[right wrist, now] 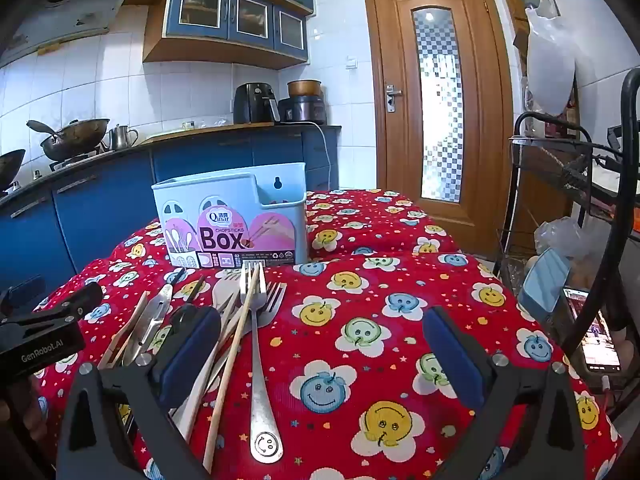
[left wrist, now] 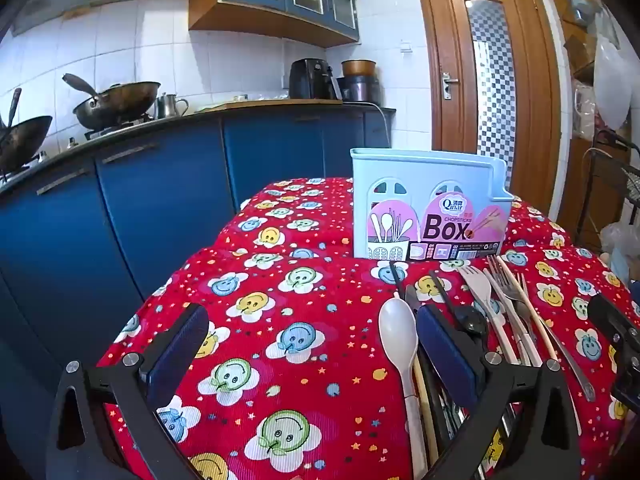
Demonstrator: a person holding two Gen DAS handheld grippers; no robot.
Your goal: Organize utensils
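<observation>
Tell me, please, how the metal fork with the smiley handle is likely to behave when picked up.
The metal fork looks stiff and probably slippery, given its polished shine. It lies flat on the tablecloth, so pinching may be awkward. A wooden chopstick crossing it might shift.

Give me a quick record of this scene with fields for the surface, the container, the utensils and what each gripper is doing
surface: table under a red smiley-flower tablecloth
container: light blue chopsticks box, upright at the far side, nothing visible sticking out of it
utensils: loose pile in front of the box, including a white spoon, a metal fork, a wooden chopstick
left gripper: open, holding nothing, above the cloth left of the pile
right gripper: open, holding nothing, its left finger over the pile
</observation>
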